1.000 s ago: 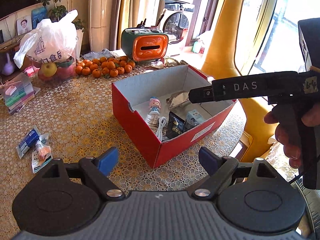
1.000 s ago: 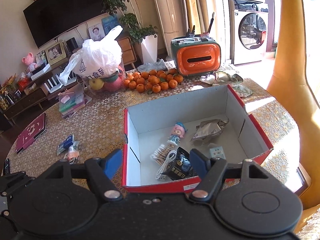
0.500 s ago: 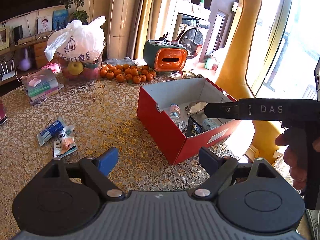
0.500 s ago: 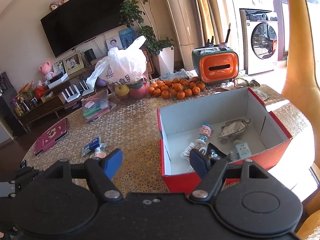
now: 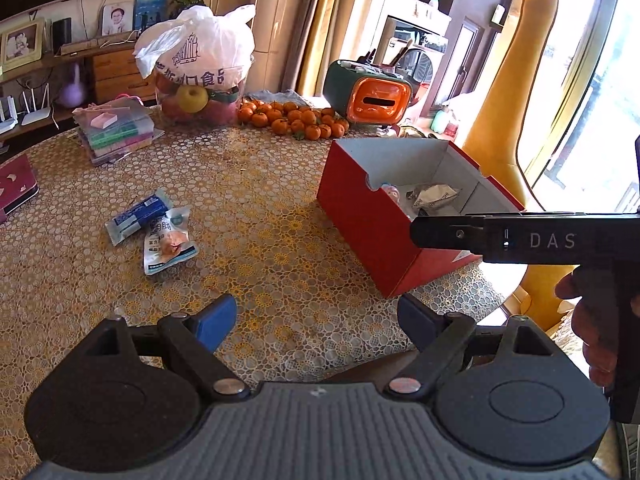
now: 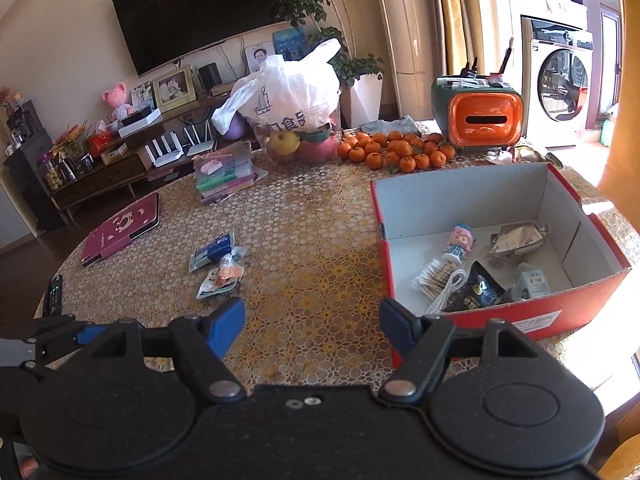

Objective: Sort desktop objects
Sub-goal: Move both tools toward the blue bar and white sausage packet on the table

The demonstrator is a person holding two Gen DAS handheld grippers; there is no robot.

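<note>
Both jaws stand wide and empty — the left hand-held gripper (image 5: pixel 316 320) and right hand-held gripper (image 6: pixel 312 322) hover over the lace-covered counter (image 6: pixel 320 240). Beyond lie two snack packets (image 6: pixel 220 266); right, the red box (image 6: pixel 576 308) holds a doll (image 6: pixel 458 242) — tangerines (image 6: pixel 396 152) farther back.

Readable text: one clear word, rest partial

"DAS" in pale capitals on the black bar of the right gripper (image 5: pixel 532 238); white plastic bag (image 5: pixel 196 50) has dark Chinese print, "口食品" partly legible; snack packets (image 5: pixel 160 232) and red box label (image 6: pixel 536 320) too small to read.
</note>
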